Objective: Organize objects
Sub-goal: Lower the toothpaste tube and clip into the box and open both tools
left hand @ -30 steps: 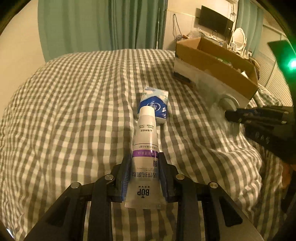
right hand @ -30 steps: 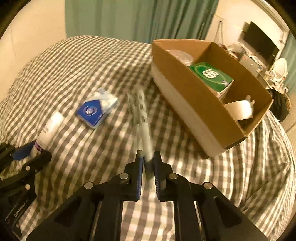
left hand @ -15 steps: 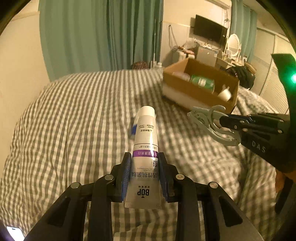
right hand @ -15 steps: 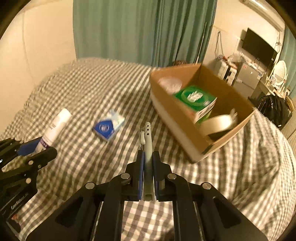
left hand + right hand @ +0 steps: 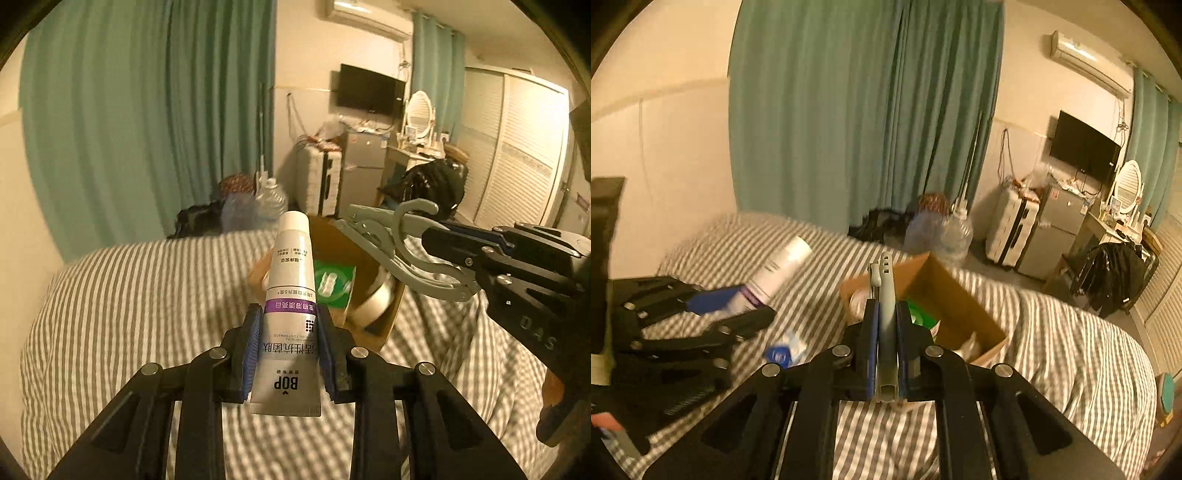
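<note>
My left gripper [image 5: 290, 325] is shut on a white and purple toothpaste tube [image 5: 291, 295], cap pointing away, held in the air above the checked bed. My right gripper [image 5: 885, 325] is shut on a grey metal hand tool [image 5: 886, 295] that sticks out forward. In the left wrist view the right gripper [image 5: 443, 247] and its tool [image 5: 399, 243] hover over the open cardboard box [image 5: 376, 339]. The right wrist view has the left gripper [image 5: 750, 304] with the tube [image 5: 779, 269] at the left, and the box [image 5: 964, 306] ahead.
The box holds a green pack [image 5: 332, 284] and a roll of tape [image 5: 373, 306]. A blue tissue pack [image 5: 783, 352] lies on the bed [image 5: 129, 314]. Beyond the bed are green curtains, water bottles [image 5: 955, 232], a suitcase [image 5: 1012, 229] and a small fridge.
Both grippers have risen and tilted up with their loads, so the views now look across the bed into the room. The right gripper's tool now hangs over the box.
</note>
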